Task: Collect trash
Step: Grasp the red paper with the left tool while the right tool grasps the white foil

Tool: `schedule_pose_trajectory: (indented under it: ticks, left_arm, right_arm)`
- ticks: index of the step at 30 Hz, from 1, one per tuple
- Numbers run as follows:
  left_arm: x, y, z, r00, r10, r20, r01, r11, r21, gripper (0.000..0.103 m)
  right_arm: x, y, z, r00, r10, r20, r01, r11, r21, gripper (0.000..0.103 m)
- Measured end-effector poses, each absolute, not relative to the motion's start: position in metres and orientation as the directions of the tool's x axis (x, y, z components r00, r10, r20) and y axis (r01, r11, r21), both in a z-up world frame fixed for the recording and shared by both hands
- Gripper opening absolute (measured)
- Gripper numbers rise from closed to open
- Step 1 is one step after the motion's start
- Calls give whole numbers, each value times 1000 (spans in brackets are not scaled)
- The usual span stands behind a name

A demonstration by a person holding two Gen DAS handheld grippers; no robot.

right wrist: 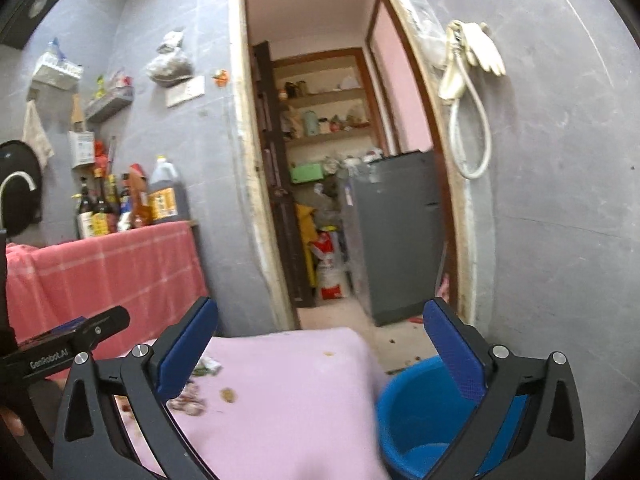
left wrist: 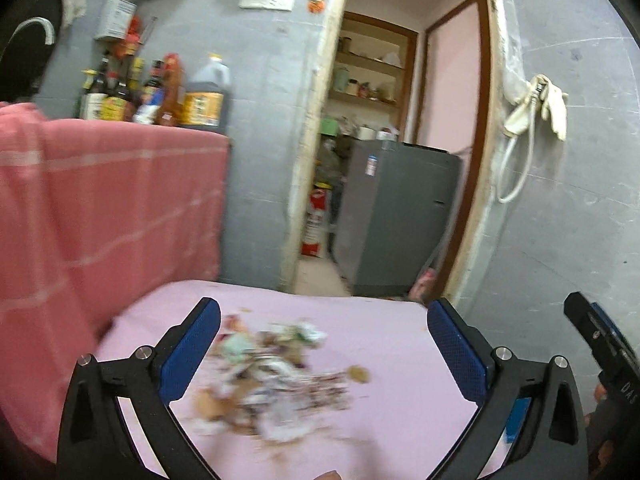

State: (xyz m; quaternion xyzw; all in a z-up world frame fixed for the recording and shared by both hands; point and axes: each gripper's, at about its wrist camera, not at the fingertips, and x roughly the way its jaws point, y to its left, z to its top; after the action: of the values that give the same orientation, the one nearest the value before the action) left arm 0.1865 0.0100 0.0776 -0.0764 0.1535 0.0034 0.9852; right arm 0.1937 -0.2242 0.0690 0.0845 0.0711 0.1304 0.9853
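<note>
Left gripper (left wrist: 323,334) spread wide and empty, blue pads (left wrist: 192,350) framing a blurred trash pile (left wrist: 272,376) of wrappers, paper scraps and brownish bits on the pink-covered table (left wrist: 400,360). One brown scrap (left wrist: 359,374) apart from the pile, just off its right edge. Right gripper (right wrist: 320,340) likewise spread wide, nothing between the fingers, held over the table's far right corner. In the right wrist view, a few wrappers (right wrist: 192,394) and a brown crumb (right wrist: 228,395) near the left finger. Blue bucket (right wrist: 420,416) on the floor just beside the table's right edge, seen behind the right finger. Further back: red checked cloth (left wrist: 100,208) draped at left, sauce bottles (left wrist: 152,92) above it, grey fridge (left wrist: 396,216) through the doorway, rubber gloves (right wrist: 476,52) hung on the wall.
</note>
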Motion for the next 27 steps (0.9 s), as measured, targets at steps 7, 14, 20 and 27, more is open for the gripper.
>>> schedule_pose_trajectory:
  ticks: [7,14,20,27]
  left_arm:
    - [162,67,59,939,60,-338,-107,987,-123,101]
    - [155,102,31,894,79,-442,-154,979,-137,101]
    - [169,114,22,847,19,-532,-130,976,-173,101]
    - [190,117,13,781,-103,-616,-76,964,-256,93]
  right_arm:
    - [204,-176,56,913,363,-184,-342,929,139,103]
    - [222,-141,31,844,432,-316,-418,901,115,103]
    - [243,-115,16,765,462,-448,-474,876,93,102]
    - [271,-98,-3,658,496,-566,-525,842,128,67]
